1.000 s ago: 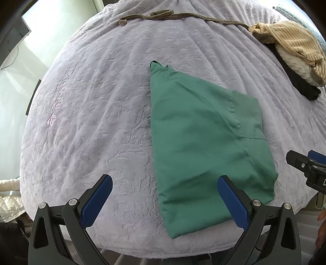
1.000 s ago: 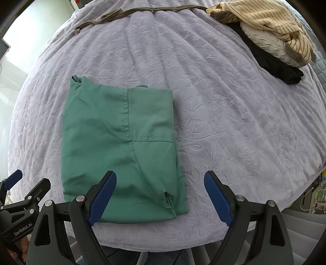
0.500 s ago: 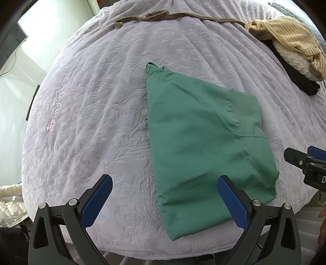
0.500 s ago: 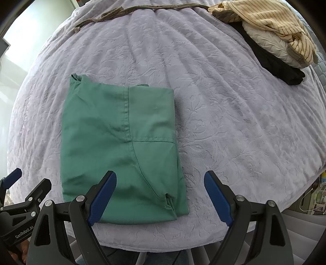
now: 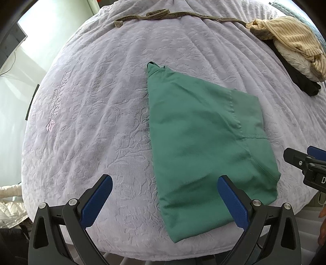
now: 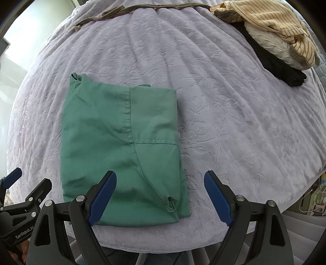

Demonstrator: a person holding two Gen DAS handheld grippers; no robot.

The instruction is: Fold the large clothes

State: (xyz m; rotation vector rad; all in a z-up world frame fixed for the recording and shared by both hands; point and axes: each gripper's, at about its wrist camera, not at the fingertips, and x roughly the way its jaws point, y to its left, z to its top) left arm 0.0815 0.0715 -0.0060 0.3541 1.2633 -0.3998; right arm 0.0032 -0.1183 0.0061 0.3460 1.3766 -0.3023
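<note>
The green garment [image 6: 120, 150] lies folded into a flat rectangle on the bed [image 6: 224, 114], close to the near edge. The left gripper [image 5: 165, 195] hangs above the garment's left edge, jaws wide apart and empty. The right gripper [image 6: 160, 192] hangs above its near right corner, jaws likewise wide apart and empty. A pile of clothes [image 6: 279, 38] occupies the far right corner.

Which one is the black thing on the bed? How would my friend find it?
Start with the big lavender embossed bedspread and look to its far right corner, where a small pile of clothes lies. The black crumpled garment sits at the bottom of that pile, poking out under the cream quilted cloth and yellow striped shirt. It is the only dark one.
</note>
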